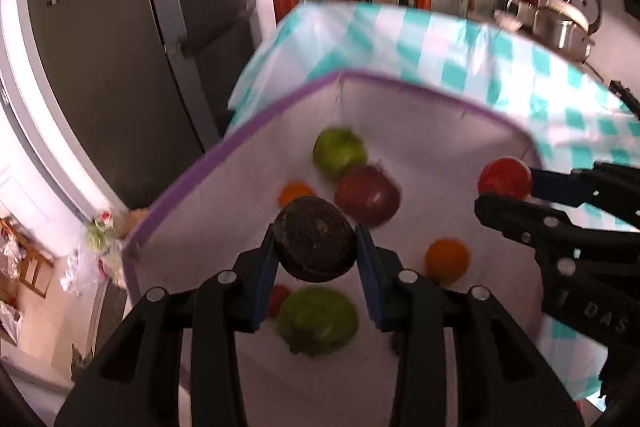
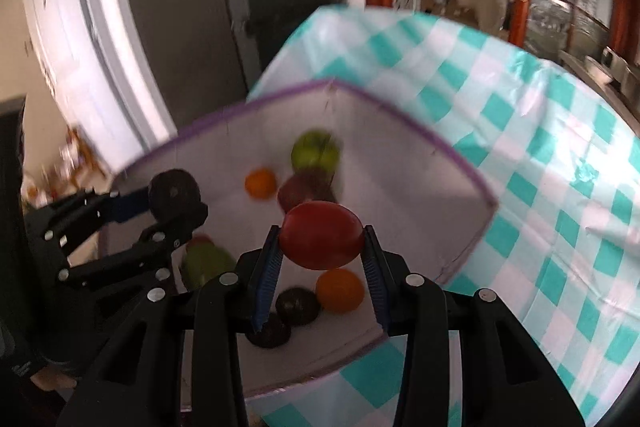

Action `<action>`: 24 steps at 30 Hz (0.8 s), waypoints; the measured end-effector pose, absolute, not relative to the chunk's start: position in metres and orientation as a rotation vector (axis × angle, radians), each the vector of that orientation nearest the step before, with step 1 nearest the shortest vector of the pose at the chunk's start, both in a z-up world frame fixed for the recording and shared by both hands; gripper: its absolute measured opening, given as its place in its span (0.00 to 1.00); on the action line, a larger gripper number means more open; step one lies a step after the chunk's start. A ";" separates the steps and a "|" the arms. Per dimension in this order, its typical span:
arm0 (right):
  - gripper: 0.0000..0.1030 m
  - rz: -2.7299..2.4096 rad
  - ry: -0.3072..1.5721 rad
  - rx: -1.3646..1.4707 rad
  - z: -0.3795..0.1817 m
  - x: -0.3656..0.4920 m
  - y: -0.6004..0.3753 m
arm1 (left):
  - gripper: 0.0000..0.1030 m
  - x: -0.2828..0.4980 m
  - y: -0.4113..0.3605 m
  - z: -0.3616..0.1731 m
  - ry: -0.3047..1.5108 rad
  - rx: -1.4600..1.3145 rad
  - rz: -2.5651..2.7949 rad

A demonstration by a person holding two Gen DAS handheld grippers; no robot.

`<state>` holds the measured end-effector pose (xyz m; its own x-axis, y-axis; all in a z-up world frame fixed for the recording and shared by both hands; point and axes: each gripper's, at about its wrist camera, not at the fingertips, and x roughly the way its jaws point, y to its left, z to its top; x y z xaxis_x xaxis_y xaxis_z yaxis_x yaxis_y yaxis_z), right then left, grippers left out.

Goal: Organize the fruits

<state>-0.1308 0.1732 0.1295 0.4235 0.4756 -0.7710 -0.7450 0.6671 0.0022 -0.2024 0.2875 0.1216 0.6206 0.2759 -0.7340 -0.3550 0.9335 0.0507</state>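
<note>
**Q:** What does the left side carry, and why is it up there?

**A:** My left gripper is clenched on a dark fruit, pads pinching it at its widest part. I hold it above the white bin rather than on the floor of it; I judge this is so I can choose a free spot before letting go. In the left wrist view, a green fruit lies directly beneath, near me, which is a reason not to drop straight down.

**Q:** What is already in the bin?

**A:** From left to right in the left wrist view: a small orange, a green apple at the far corner, a dark red apple touching it, and another orange nearer me. The frames are blurred, so finer detail I cannot tell.

**Q:** And the right side?

**A:** My right gripper grasps a red fruit, also clear of the bin floor, over the near right part. Two dark fruits and an orange lie below it.

**Q:** Where does the bin stand?

**A:** On the teal checked tablecloth, at its left edge. Both loads hang inside the purple rim, so a release from either, I judge, would land in the bin.
</note>
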 end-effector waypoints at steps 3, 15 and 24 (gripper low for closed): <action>0.39 0.741 0.866 -0.470 0.117 -0.129 0.194 | 0.37 -0.199 0.301 0.109 0.881 -0.123 0.357; 0.79 0.689 0.984 -0.431 0.113 -0.115 0.195 | 0.87 -0.212 0.328 0.107 0.892 -0.245 0.365; 0.84 0.677 1.064 -0.512 0.132 -0.130 0.204 | 0.98 -0.230 0.338 0.146 0.812 -0.220 0.418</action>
<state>-0.1300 0.2042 0.1318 0.3203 0.2540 -0.9126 -0.7195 0.6919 -0.0599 -0.2296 0.3377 0.1458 0.6129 0.2763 -0.7403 -0.4422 0.8963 -0.0316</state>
